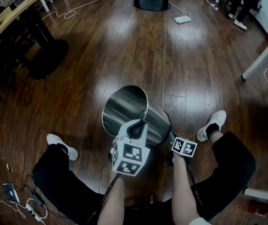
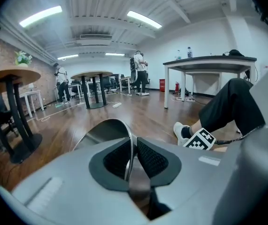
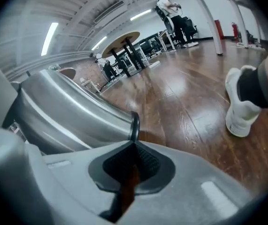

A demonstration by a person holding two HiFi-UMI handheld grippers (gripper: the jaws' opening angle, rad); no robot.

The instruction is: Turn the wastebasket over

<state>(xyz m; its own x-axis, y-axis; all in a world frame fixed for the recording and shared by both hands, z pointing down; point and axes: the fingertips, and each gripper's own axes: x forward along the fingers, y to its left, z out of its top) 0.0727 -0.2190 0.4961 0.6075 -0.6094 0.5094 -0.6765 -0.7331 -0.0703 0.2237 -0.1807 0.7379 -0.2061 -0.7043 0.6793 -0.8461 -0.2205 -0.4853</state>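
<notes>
Wastebasket (image 1: 158,117) pinched by left hand-held gripper (image 2: 133,150) and right hand-held gripper (image 3: 133,150).

A dark plank floor (image 1: 124,55) is lit by ceiling strip lights (image 2: 42,15). A black pedestal table base (image 1: 151,3) is seen at 12 o'clock, a wood-topped table (image 1: 16,11) at 10 o'clock and a white table leg (image 1: 263,55) at 3 o'clock. The room is bounded by white walls (image 2: 204,41).
</notes>
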